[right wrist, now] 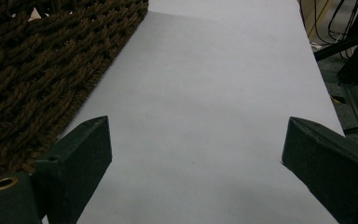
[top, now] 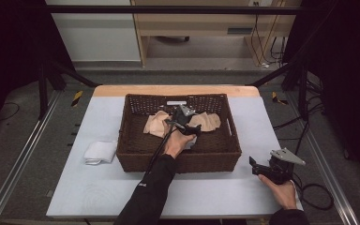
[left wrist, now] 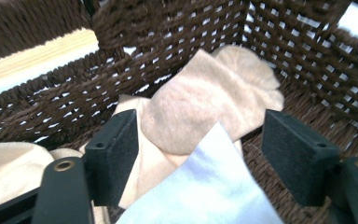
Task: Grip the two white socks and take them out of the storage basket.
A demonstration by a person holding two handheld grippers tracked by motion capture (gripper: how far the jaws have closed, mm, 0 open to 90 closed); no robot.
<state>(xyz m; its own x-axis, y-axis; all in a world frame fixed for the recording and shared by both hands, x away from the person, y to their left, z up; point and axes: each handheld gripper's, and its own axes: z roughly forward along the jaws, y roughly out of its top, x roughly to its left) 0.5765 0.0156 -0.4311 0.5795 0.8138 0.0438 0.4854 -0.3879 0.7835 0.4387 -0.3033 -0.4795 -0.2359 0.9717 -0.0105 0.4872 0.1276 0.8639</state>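
Dark brown woven wicker basket [top: 133, 154], rectangular, on the grey table [top: 98, 187]. Inside it: left gripper [left wrist: 200, 154], jaws wide, pads clear of the white cloth [left wrist: 205, 196] lying between them over beige fabric socks [left wrist: 205, 107]. Right of basket: right gripper [right wrist: 196, 163], jaws wide, nothing between. Left of basket: folded white cloth [top: 99, 152].

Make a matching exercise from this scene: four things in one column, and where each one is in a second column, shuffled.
Things:
1. beige sock
2. folded white cloth
3. right gripper
4. left gripper

Places:
A. on the table left of the wicker basket
B. lowered inside the basket, jaws open
C. on the basket floor, near its far wall
D. over the table right of the basket, jaws open

Pairs: 1-C, 2-A, 3-D, 4-B
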